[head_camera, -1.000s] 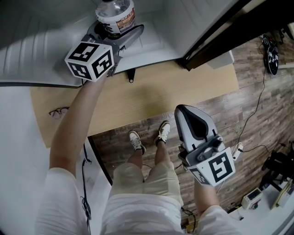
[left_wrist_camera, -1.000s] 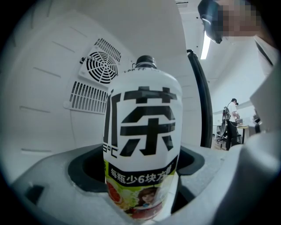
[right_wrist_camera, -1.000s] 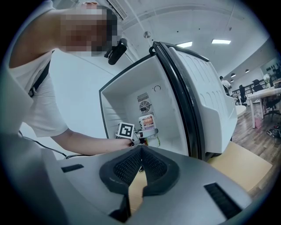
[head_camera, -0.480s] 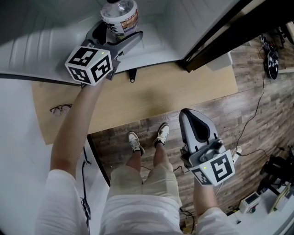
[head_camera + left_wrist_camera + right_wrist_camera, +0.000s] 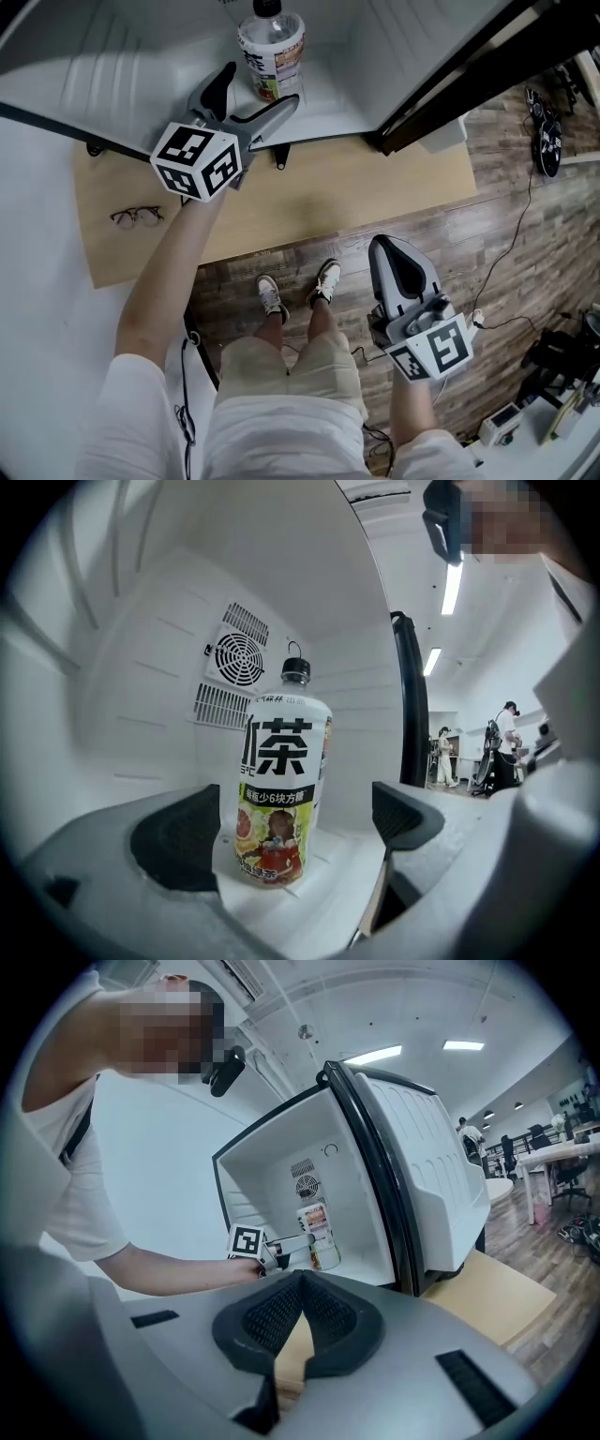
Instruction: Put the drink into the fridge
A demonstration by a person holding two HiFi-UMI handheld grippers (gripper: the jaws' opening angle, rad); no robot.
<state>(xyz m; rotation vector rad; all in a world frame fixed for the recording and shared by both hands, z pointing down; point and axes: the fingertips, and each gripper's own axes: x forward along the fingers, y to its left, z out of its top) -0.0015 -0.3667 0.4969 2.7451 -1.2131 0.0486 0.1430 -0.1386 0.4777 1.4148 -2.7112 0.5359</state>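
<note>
I'm keeping the left gripper (image 5: 259,92) spread wide and touching nothing, since the bottle (image 5: 272,56) is standing upright on the fridge (image 5: 141,84) floor at its 12 o'clock; the right gripper (image 5: 298,1288) is hanging pinched together, empty, at 5 o'clock.

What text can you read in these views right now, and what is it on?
"茶": big black character on the label of the bottle; the character to its left is cut off.
"每瓶少6块方糖": black band below it.
Print at the label's top and bottom: too small to read.
Left cube, right cube: square markers only, no words.
</note>
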